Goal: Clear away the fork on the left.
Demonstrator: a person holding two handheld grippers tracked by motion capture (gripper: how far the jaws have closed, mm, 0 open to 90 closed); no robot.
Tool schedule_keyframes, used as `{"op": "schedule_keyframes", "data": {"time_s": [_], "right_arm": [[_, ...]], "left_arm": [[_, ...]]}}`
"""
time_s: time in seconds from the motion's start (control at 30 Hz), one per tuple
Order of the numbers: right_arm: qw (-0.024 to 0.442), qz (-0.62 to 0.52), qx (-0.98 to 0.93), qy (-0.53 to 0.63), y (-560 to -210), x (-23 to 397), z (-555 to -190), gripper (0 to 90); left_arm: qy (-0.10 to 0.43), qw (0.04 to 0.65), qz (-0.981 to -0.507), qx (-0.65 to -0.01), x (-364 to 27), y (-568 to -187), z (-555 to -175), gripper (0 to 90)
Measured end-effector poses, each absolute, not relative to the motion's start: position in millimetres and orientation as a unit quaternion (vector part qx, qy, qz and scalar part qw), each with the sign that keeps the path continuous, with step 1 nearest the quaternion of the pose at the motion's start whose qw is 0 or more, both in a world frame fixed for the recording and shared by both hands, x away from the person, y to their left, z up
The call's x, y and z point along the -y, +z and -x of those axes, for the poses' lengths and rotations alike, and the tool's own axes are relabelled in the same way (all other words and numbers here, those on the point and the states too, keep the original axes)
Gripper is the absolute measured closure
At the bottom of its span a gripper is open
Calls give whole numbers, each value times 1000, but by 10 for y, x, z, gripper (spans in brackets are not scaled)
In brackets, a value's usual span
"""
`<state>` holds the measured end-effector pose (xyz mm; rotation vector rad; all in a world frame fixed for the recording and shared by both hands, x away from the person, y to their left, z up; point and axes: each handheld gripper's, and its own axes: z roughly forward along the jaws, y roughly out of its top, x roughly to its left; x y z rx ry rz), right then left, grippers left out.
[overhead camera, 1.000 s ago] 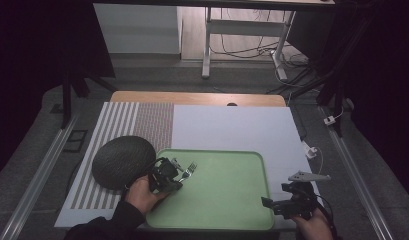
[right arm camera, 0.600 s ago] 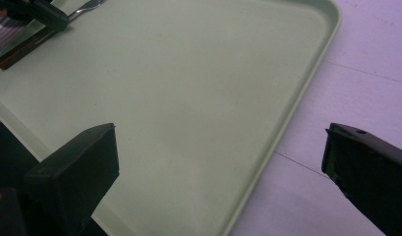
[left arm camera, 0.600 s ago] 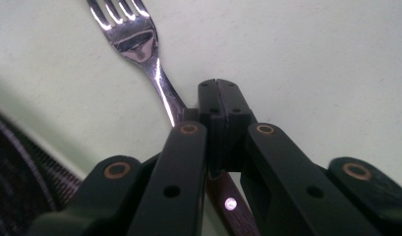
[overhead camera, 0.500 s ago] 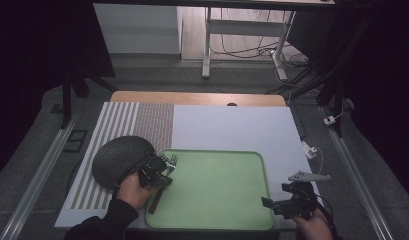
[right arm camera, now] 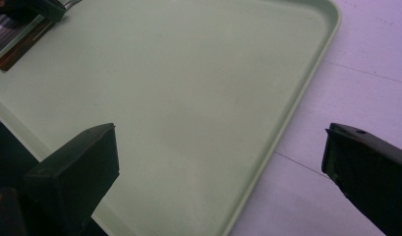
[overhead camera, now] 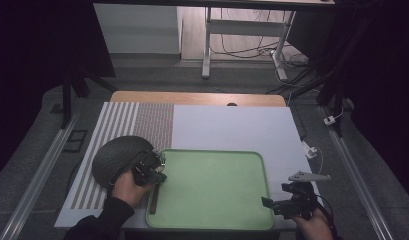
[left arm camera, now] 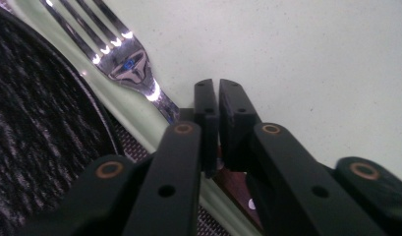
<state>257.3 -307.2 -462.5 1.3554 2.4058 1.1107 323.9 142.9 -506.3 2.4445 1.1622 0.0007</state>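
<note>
Left gripper (overhead camera: 151, 169), fingers (left arm camera: 207, 128) clamped narrowly on a fork (left arm camera: 125, 61) lying along the green tray (overhead camera: 212, 192) rim at nine o'clock beside a dark plate (overhead camera: 117, 157); right gripper (overhead camera: 287, 202) at four o'clock, fingers wide apart.

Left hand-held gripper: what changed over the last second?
The left hand-held gripper, shut on the fork, carried it left from over the green tray to the tray's left rim, beside the dark round mat. The right hand-held gripper, tray and mat stayed put.
</note>
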Motion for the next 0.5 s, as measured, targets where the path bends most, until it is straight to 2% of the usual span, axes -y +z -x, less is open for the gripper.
{"op": "schedule_keyframes", "data": {"time_s": [0.27, 0.5], "right_arm": [[81, -454, -806, 372, -4623, 3076, -2573, 7], [82, -456, -804, 374, -4624, 3077, -2571, 7]], "left_arm": [[9, 241, -884, -401, -1403, -4992, -3203, 649], [25, 266, -881, -390, -1401, -4928, -3170, 440]]}}
